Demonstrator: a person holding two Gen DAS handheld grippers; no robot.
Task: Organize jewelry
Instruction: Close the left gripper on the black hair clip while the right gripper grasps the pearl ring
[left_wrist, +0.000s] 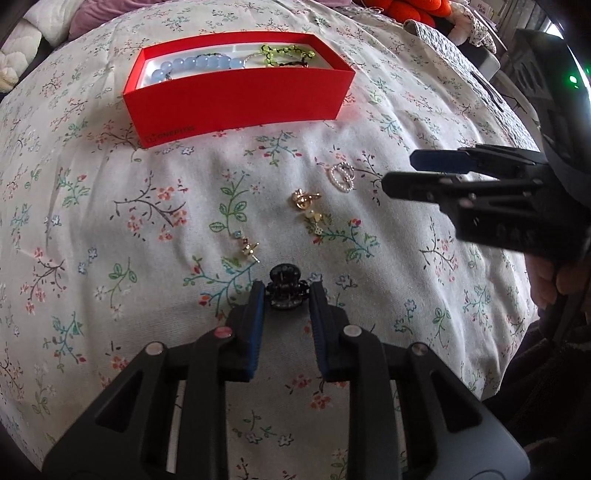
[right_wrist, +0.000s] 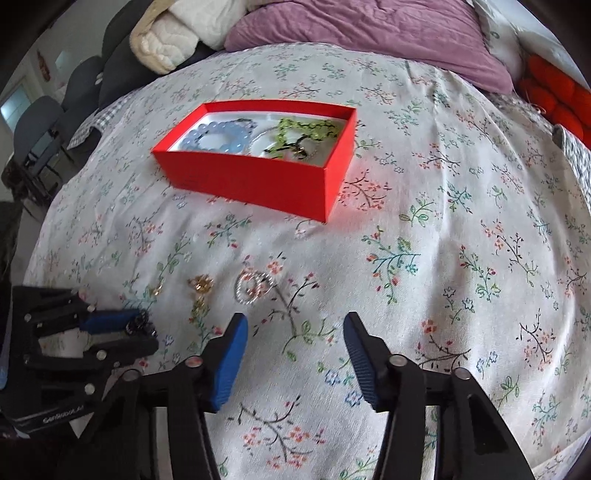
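Observation:
My left gripper (left_wrist: 287, 295) is shut on a small black hair claw clip (left_wrist: 284, 286) that rests on the floral bedsheet; the right wrist view shows it low on the left (right_wrist: 147, 331). Beyond it lie a small gold stud earring (left_wrist: 249, 249), a gold charm earring (left_wrist: 304, 199) and a pearl ring-shaped piece (left_wrist: 341, 176). My right gripper (right_wrist: 295, 321) hangs open over bare sheet, nothing between its fingers, with the pearl piece (right_wrist: 253, 286) just ahead and to its left. A red box (left_wrist: 236, 96) at the back holds a blue bead bracelet (left_wrist: 177, 68) and a green bead bracelet (left_wrist: 280, 55).
The floral sheet (right_wrist: 443, 258) covers the whole bed. A purple pillow (right_wrist: 369, 33) and a cream quilt (right_wrist: 166, 40) lie at the head. Orange plush (right_wrist: 554, 99) sits at the far right edge. Grey chairs (right_wrist: 40, 122) stand beside the bed on the left.

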